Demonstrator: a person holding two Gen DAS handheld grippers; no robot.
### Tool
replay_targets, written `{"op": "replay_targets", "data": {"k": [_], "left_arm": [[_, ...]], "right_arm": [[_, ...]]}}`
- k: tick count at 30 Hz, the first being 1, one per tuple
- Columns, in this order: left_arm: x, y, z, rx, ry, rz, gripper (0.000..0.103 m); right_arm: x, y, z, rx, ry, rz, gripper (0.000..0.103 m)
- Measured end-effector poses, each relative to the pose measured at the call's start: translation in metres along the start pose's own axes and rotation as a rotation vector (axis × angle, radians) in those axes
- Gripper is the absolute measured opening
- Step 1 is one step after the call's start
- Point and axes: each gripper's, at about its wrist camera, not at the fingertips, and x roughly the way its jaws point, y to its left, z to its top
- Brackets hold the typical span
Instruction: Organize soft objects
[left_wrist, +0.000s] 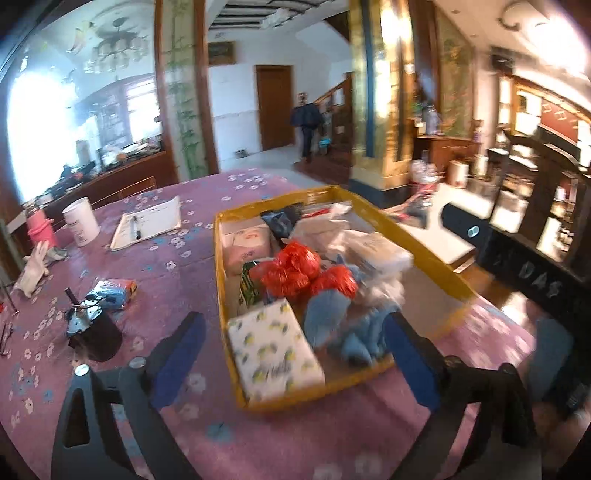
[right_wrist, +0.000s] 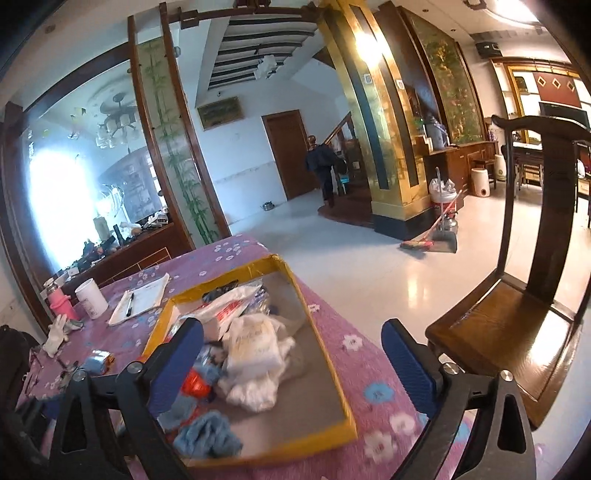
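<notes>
Both tools, left (left_wrist: 295, 354) and right (right_wrist: 293, 363), gape empty above 1 tray (left_wrist: 424, 236) holding 2 red bags (left_wrist: 295, 266).

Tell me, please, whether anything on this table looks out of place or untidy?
Yes. The soft items in the yellow box lie in a loose heap: red bags and a blue cloth piled over each other. A small blue packet and a white glove lie on the tablecloth, outside the box.
</notes>
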Motion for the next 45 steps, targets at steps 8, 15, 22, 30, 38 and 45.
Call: {"op": "replay_targets", "data": {"k": [8,15,22,30,38,45], "left_arm": [[-0.044,0.031,-0.058,-0.006,-0.020,-0.034,0.103],[-0.031,0.025,-0.064,0.022,0.099,-0.014,0.103],[-0.036,0.024,-0.064,0.043,0.069,0.101,0.103],[-0.034,0.024,-0.064,0.054,0.075,0.115,0.103],[-0.035,0.016,-0.066,0.090,0.067,0.127,0.103],[-0.035,0.016,-0.067,0.087,0.072,0.123,0.103]], "right_arm": [[-0.048,0.031,-0.057,-0.074,0.005,-0.003,0.102],[-0.045,0.036,-0.081,-0.093,0.052,-0.039,0.102],[-0.035,0.036,-0.082,-0.080,0.088,-0.057,0.102],[-0.033,0.034,-0.082,-0.062,0.092,-0.053,0.102],[-0.030,0.031,-0.082,-0.037,0.102,-0.029,0.102],[-0.029,0.029,-0.081,-0.021,0.105,-0.015,0.102]]}}
